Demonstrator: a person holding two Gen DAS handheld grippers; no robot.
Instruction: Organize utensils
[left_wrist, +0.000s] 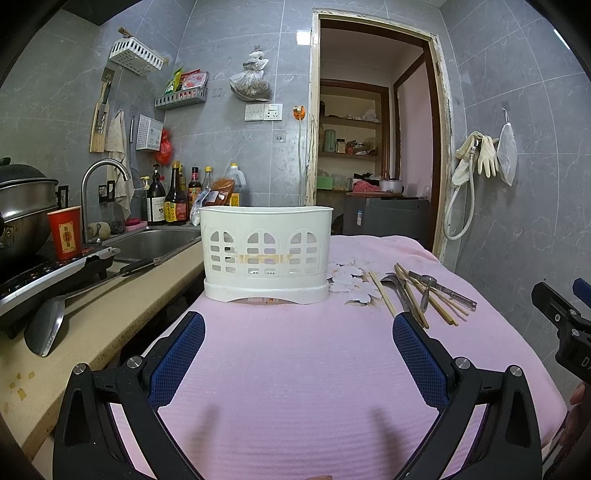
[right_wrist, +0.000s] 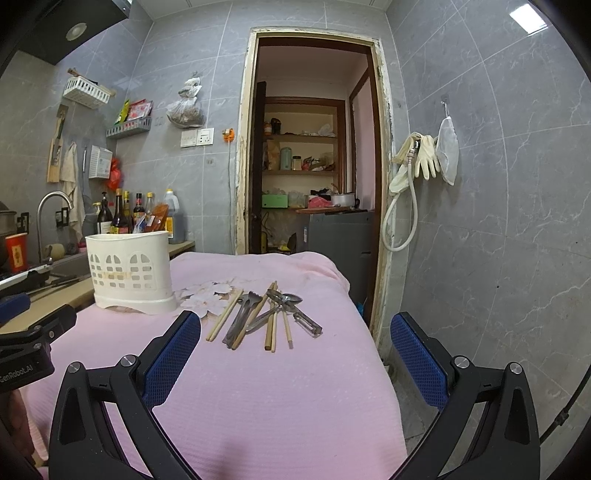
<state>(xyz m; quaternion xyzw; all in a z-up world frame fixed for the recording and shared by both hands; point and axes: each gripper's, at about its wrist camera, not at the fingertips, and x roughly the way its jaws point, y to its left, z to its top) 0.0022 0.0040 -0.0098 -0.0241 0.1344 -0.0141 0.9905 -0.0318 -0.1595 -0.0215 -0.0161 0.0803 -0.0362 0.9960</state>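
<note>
Left view: the left gripper (left_wrist: 298, 354) is spread wide and empty over the pink cloth (left_wrist: 295, 369), the white holder (left_wrist: 266, 254) dead ahead. Right view: the right gripper (right_wrist: 295, 354) gapes empty too, the chopsticks and spoons (right_wrist: 266, 317) just ahead between its fingers.

The work surface is covered by a pink ribbed cloth (right_wrist: 280, 398), on which a pale flower pattern (right_wrist: 214, 291) is printed near the far side. A white slotted utensil holder (left_wrist: 266, 254) is stood upright on the cloth at its far left, just beside the flower print. To the right of the print, a loose heap of utensils is laid flat: wooden chopsticks (right_wrist: 269, 328), metal spoons (right_wrist: 291, 298) and a metal peeler (right_wrist: 308, 321), overlapped and crossed so that single pieces are hard to be told apart. The near half of the cloth is left bare.
</note>
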